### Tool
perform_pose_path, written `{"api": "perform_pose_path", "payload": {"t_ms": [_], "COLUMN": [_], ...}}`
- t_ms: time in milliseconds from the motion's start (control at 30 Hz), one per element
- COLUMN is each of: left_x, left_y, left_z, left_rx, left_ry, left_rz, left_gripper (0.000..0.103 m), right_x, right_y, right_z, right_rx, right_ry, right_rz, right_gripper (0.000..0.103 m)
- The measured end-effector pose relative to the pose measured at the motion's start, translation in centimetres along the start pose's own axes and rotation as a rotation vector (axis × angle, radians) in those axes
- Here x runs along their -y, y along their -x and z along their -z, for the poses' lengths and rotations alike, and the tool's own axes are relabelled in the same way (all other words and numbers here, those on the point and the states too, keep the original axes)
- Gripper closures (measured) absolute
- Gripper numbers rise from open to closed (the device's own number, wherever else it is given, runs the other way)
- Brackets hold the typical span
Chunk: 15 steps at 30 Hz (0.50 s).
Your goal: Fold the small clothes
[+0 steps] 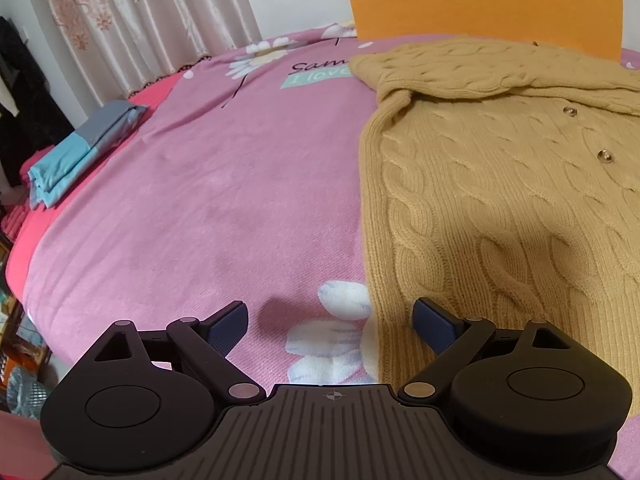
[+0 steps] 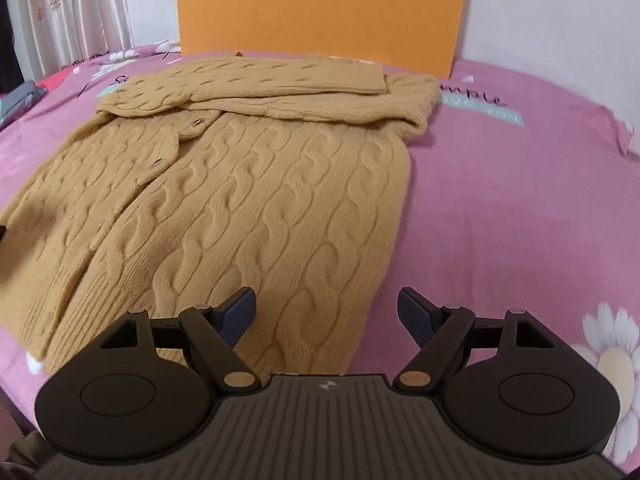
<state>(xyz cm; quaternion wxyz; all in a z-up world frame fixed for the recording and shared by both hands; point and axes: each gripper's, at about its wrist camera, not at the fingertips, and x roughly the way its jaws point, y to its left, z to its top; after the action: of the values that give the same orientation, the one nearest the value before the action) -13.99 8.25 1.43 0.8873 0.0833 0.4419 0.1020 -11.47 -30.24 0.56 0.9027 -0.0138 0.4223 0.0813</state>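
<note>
A mustard cable-knit cardigan [image 2: 248,184] lies flat on the pink bedspread [image 2: 520,200], front up with its buttons showing, both sleeves folded across the chest at the far end. It also shows in the left wrist view [image 1: 500,200]. My left gripper [image 1: 330,320] is open and empty, just above the cardigan's near left hem corner, its right finger over the knit. My right gripper [image 2: 326,308] is open and empty, above the near right part of the hem.
An orange headboard [image 2: 320,8] stands behind the cardigan. A folded blue and grey cloth [image 1: 76,156] lies at the bed's far left edge. Curtains [image 1: 132,20] hang at the back left. Bare pink bedspread [image 1: 200,200] stretches left of the cardigan.
</note>
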Motion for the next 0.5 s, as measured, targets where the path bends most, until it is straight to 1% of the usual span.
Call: {"api": "perform_pose_path", "payload": {"t_ms": [167,233,267,300,400,467,500], "left_x": [-0.3,-0.9,-1.5,-2.2,-5.2,-6.7,-7.3], "left_y": [-0.2,-0.3,-0.4,-0.6,-1.1,-1.1,-1.1], "left_z": [0.1,0.1,0.1,0.2,1.0,1.5,1.6], "left_rx": [-0.005,-0.023,-0.038,-0.059,-0.107,-0.105,-0.105], "left_ry": [0.008,0.032,0.051,0.079,0.186,0.235,0.254], "left_rz": [0.013,0.041,0.069,0.110,0.279,0.368,0.425], "left_gripper": [0.000,0.000,0.000,0.000,0.000,0.000,0.000], "right_x": [1.1,1.6,1.8,2.0,2.7,3.0,3.1], "right_y": [1.1,1.5,1.6,1.7,1.9,1.9,1.8], "right_z": [0.6,0.8,0.9,1.1,1.8,2.2,2.4], "right_rx": [-0.027,-0.040,-0.049,-0.063,-0.099,-0.120,-0.127], "right_ry": [-0.078,-0.117,-0.138,-0.164,-0.242,-0.293,-0.314], "right_rz": [-0.076,-0.114,-0.137,-0.169,-0.270,-0.342,-0.374], "right_gripper": [0.021,0.021,0.021,0.021,0.021,0.021,0.021]}}
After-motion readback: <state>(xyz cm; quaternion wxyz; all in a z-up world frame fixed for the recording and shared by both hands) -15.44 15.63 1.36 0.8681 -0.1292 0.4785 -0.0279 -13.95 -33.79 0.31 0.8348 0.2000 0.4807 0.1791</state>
